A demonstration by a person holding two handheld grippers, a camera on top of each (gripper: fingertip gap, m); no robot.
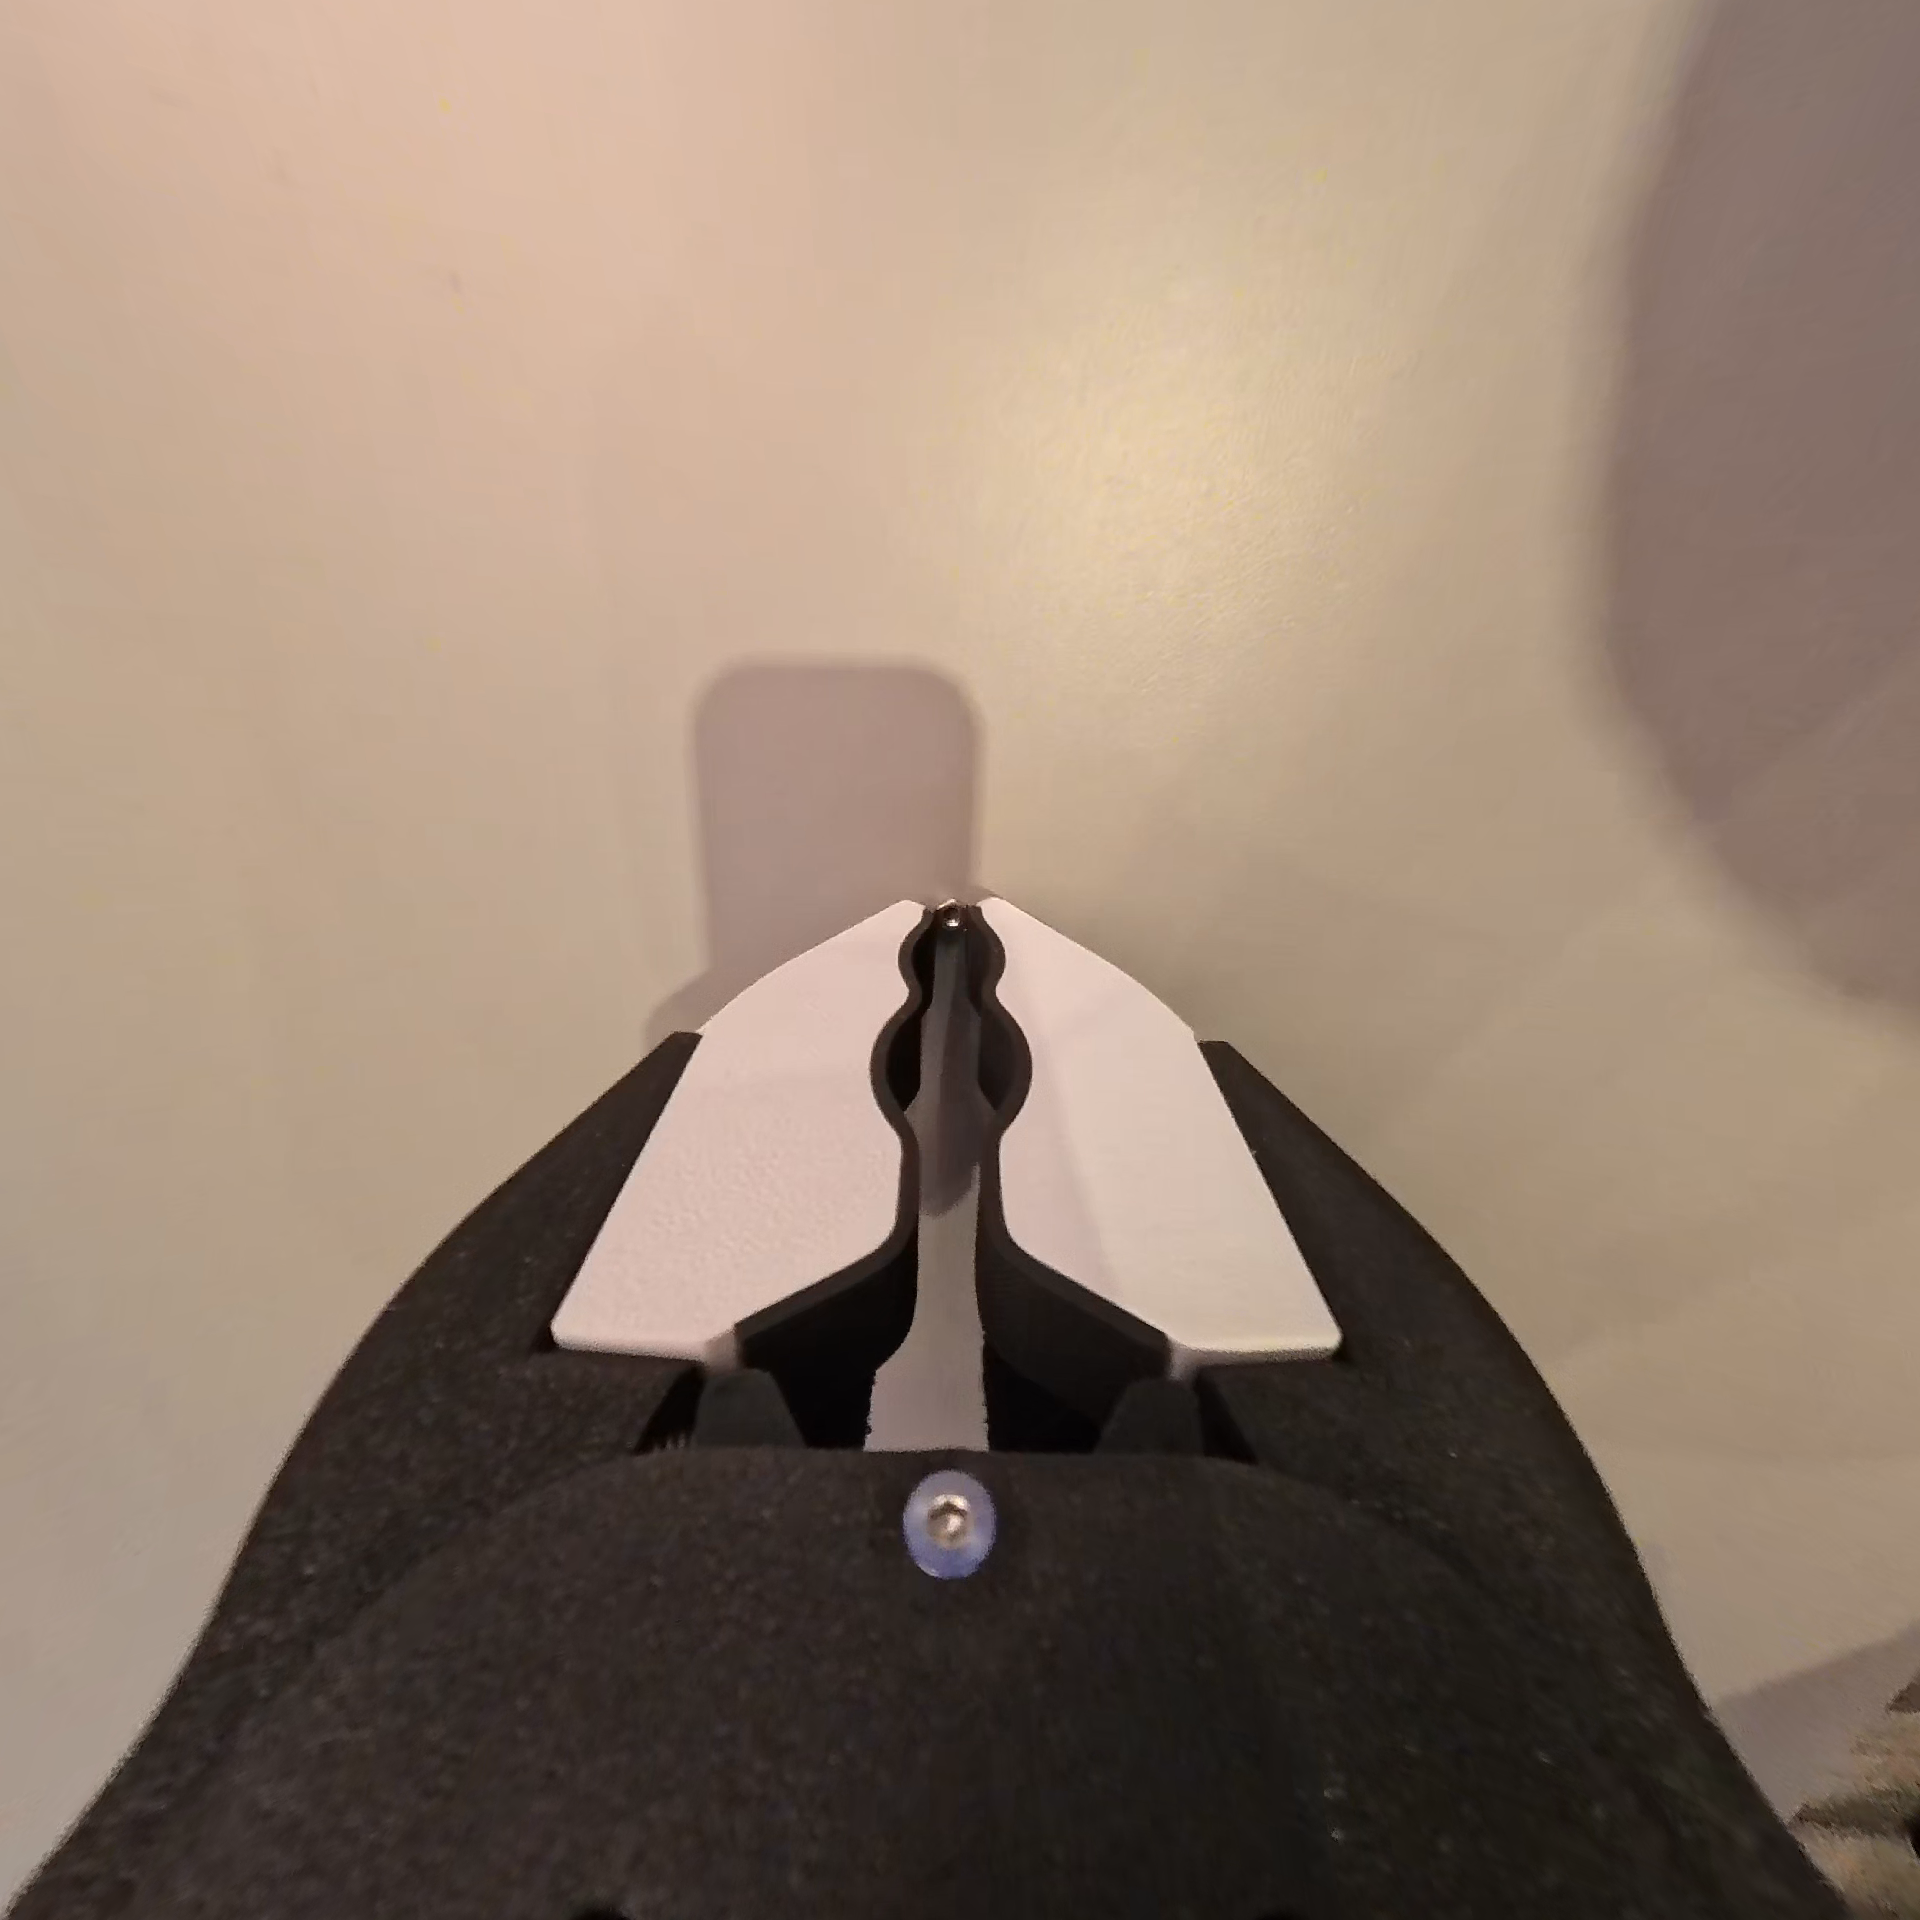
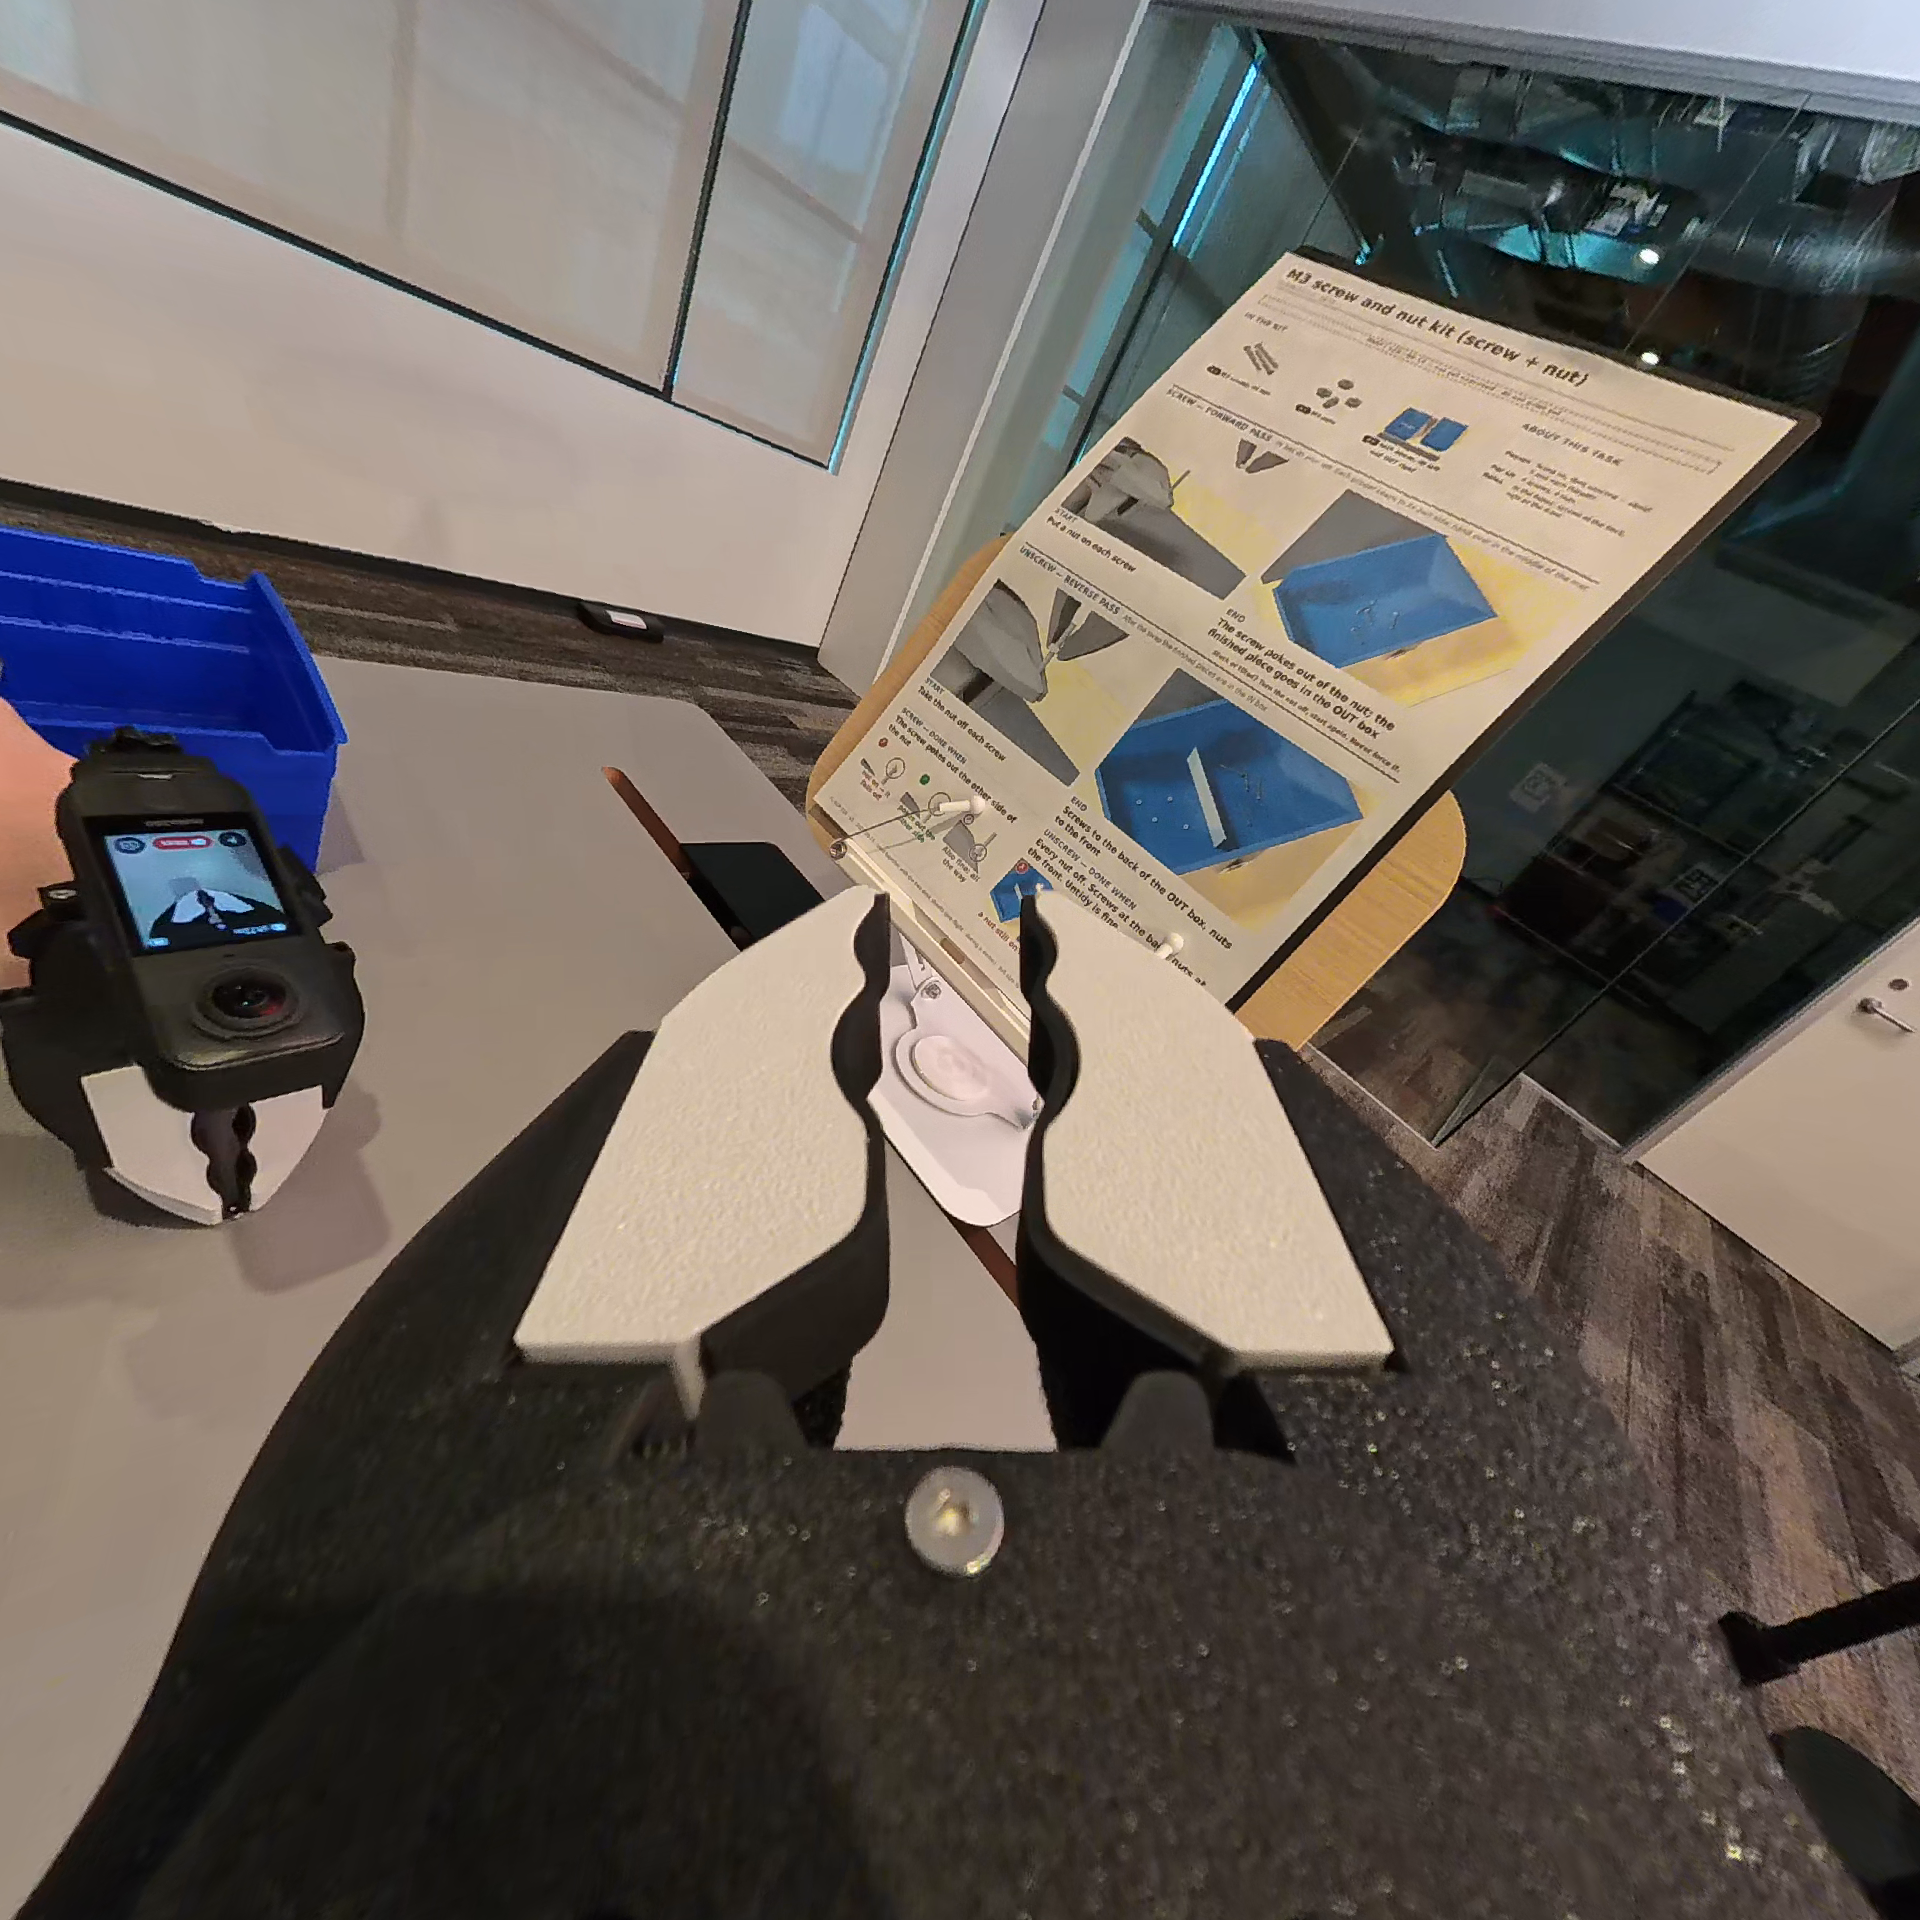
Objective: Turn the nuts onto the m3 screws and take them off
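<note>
My left gripper (image 1: 951,914) is pinched tight on a tiny screw (image 1: 952,916) right at its fingertips, tips just above the table (image 1: 416,520). Right gripper (image 2: 954,920) hangs released, empty (instruction sheet (image 2: 1299,644) beyond it, blue bin (image 2: 166,655) far left).

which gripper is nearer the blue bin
Left. The left gripper points down at the grey table just in front of the blue bin. The right gripper is raised farther off, aimed at the instruction sheet.
</note>
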